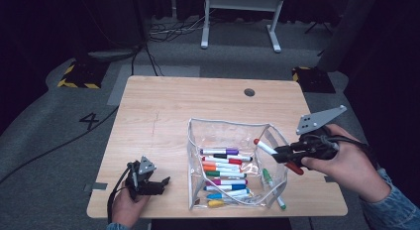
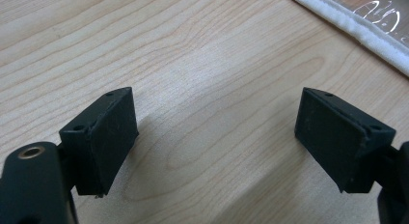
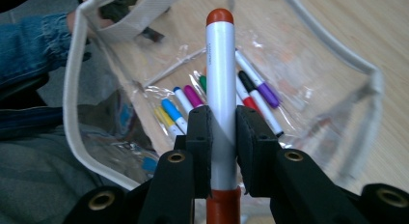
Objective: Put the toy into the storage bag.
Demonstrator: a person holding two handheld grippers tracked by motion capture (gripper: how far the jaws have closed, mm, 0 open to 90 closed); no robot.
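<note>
You are holding a red-capped marker [image 3: 221,89] between the closed jaws of your right gripper [image 1: 286,153], and the pads are pinching the white barrel near its red tail end, so most of the pen is sticking out in front. From above, the marker is angling toward ten o'clock, its tip hanging over the right rim of the clear plastic pouch [image 1: 195,141] where the other markers [image 1: 225,163] are lying in a row.

The long overhang is the main worry. With the grip so near the tail, any knock of the tip against the pouch's white-edged rim is likely to lever the pen round in the pads or pull it loose. The barrel is smooth and round too, so it may be sliding lengthwise if you tilt the tip down steeply.

The pouch itself is light and floppy. If you are pushing against its wall, it is probably going to shift or fold, and nothing is steadying it: your left gripper [image 1: 148,183] is resting on the table [image 1: 163,106] at about eight o'clock from the pouch, jaws standing wide apart with only bare wood between them.

A green marker [image 1: 270,183] is leaning against the pouch's right wall at its five o'clock corner; brushing that wall could be tipping it over.
</note>
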